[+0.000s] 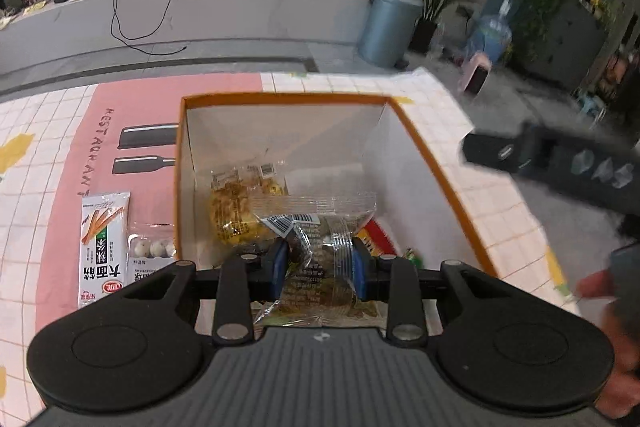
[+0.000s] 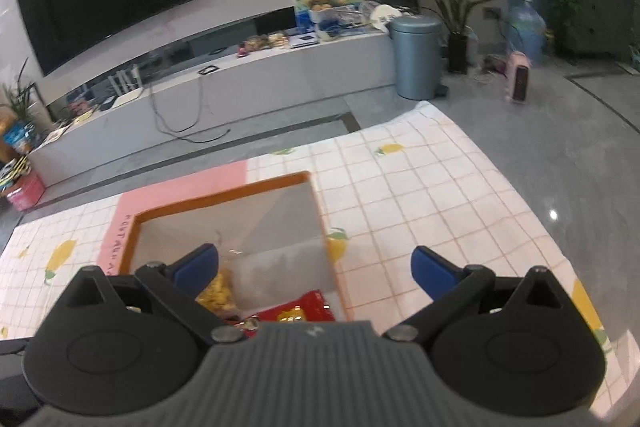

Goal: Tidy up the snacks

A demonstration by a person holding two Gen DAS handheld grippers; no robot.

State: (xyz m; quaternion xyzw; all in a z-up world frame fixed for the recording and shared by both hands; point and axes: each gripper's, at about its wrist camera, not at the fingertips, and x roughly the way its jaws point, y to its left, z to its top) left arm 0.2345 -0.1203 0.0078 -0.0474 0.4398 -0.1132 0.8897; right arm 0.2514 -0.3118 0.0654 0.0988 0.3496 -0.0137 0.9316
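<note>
Crinkly clear snack packet (image 1: 320, 227) pinched in left gripper (image 1: 320, 269), orange-rimmed box (image 1: 436, 167)

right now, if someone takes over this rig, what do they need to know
Left gripper: shut on a clear snack packet, held over the orange-rimmed box.
Right gripper: open, holding nothing, above the box's near edge.
Done: a yellow snack bag and a red packet lie in the box.
Left: drop the held packet in, then the stick-snack pack and the white-ball pack on the cloth beside the box.
</note>
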